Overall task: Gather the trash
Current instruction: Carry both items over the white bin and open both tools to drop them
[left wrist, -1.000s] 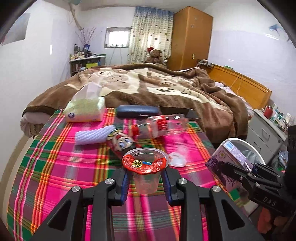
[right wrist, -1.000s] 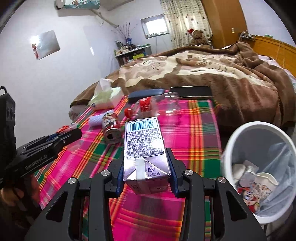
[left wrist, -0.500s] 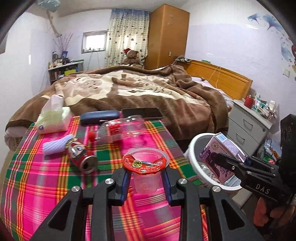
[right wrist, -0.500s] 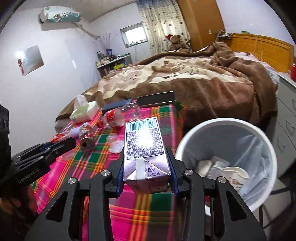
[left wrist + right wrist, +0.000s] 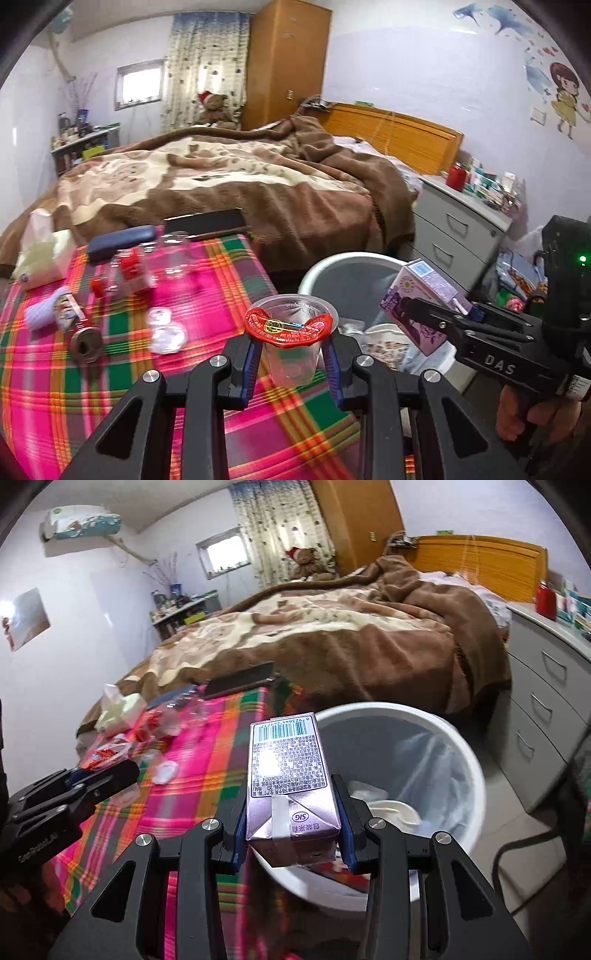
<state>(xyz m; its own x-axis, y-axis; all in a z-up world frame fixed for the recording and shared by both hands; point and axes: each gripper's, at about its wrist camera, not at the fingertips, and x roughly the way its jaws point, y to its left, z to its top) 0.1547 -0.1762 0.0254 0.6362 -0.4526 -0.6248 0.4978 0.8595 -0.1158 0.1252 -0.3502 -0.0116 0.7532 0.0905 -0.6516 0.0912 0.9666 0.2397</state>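
Right hand-held gripper (image 5: pixel 291 834) is clamped on a carton (image 5: pixel 288 775) above the near rim of the bin (image 5: pixel 461 746); left hand-held gripper (image 5: pixel 291 360) grips a cup (image 5: pixel 291 332) beside it. Next, carry both over and release. Behind on the worktop (image 5: pixel 221 258): can (image 5: pixel 75 325), bottle (image 5: pixel 144 269). Nothing blocks.

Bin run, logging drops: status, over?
Left gripper shut on plastic cup. Right gripper shut on purple carton, over white bin. Nothing blocking.

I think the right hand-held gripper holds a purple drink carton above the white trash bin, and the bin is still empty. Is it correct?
Not quite: the white trash bin already holds trash, as the right wrist view shows. The right hand-held gripper does hold the purple drink carton above it.
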